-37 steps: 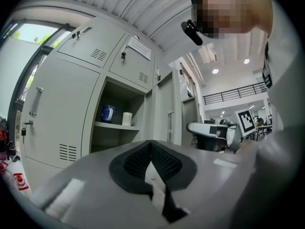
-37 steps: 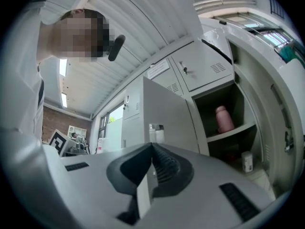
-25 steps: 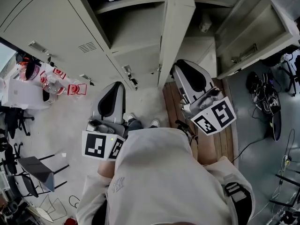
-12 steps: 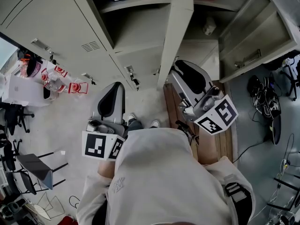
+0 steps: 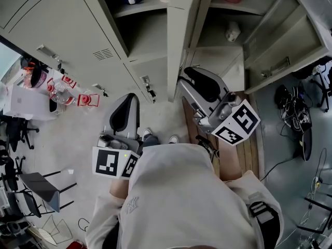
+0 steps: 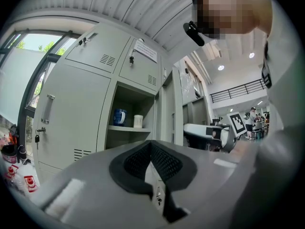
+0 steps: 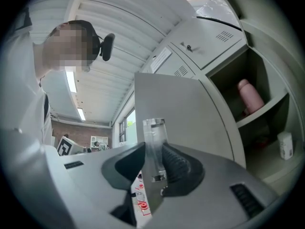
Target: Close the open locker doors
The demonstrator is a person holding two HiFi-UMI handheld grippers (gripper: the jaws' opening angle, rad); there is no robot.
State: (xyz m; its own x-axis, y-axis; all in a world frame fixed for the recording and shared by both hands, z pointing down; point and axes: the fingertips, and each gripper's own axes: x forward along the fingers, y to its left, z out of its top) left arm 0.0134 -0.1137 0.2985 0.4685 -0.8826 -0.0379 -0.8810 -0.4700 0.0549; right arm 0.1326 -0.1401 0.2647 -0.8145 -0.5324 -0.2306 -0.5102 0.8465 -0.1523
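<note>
So the right gripper (image 7: 153, 162), clamped on the door handle (image 7: 155, 135), had swung the middle locker door (image 5: 179, 40) leftward toward shut. Left gripper (image 6: 151, 160) hung clenched, empty

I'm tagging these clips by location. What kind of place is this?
Probably a locker corner in a workshop-style lab or office: grey metal lockers, one locker door ajar, office chairs nearby, and a ribbed metal ceiling with strip lights.

bright, even mix of daylight from the window (image 6: 28, 49) and ceiling strip lights (image 7: 71, 81), locker compartments (image 5: 148, 32) shadowed inside, gripper views strongly fisheye-bent with black corners and their close foreground soft.
</note>
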